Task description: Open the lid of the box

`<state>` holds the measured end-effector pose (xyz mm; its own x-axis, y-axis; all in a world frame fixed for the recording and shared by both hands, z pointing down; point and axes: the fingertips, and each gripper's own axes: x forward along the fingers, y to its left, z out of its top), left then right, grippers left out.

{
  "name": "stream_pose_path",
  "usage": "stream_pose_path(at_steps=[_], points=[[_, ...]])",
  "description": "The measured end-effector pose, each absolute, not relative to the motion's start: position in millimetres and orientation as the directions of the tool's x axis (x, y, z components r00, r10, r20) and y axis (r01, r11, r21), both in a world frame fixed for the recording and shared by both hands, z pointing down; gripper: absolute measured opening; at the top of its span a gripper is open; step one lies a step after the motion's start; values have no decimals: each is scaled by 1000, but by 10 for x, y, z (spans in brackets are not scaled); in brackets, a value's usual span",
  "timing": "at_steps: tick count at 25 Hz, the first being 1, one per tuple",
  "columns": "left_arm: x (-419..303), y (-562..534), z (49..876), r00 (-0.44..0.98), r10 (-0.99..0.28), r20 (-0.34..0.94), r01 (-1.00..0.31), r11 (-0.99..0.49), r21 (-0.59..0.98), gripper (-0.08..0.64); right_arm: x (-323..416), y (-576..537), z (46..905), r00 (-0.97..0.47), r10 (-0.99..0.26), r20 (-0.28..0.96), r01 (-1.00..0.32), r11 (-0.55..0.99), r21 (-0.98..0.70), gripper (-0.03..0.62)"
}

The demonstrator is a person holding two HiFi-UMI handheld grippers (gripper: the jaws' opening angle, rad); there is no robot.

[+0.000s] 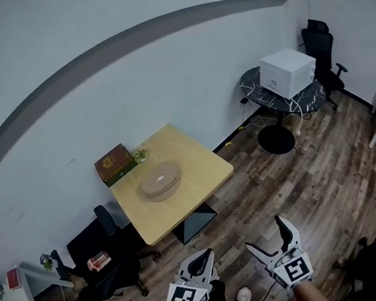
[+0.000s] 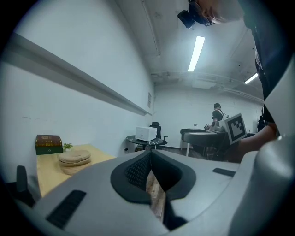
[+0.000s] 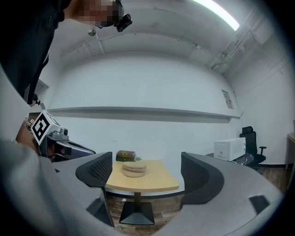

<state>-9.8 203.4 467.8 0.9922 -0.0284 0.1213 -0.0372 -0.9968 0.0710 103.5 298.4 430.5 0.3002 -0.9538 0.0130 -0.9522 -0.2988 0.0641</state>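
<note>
On the yellow table (image 1: 201, 178) by the wall, well apart from me, sits the round box (image 1: 160, 180), probably light and stiff, best gripped at its lid rim; my left gripper (image 1: 200, 262) is closed and empty, my right gripper (image 1: 268, 234) spread wide.

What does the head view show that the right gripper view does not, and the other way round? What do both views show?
Only the head view: a shoe on the floor and black chairs by the table. Only the right gripper view: the ceiling light and the head camera. Both: the table with the round box and the green box, both closed, the white box, and the left gripper.
</note>
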Motion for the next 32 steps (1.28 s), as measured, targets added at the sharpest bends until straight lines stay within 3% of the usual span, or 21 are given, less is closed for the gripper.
stream_pose_path(at_steps=[18,32], points=[[327,123,4706,981,-167,96,-178,-977,121,21,1360,828,4354,94,-991,92,-988,-82,129,468],[163,-950,4840,958,-268,104,-281,-948,152,21,1198,-442,4566,-87,-975,205,-979,122,165,457]])
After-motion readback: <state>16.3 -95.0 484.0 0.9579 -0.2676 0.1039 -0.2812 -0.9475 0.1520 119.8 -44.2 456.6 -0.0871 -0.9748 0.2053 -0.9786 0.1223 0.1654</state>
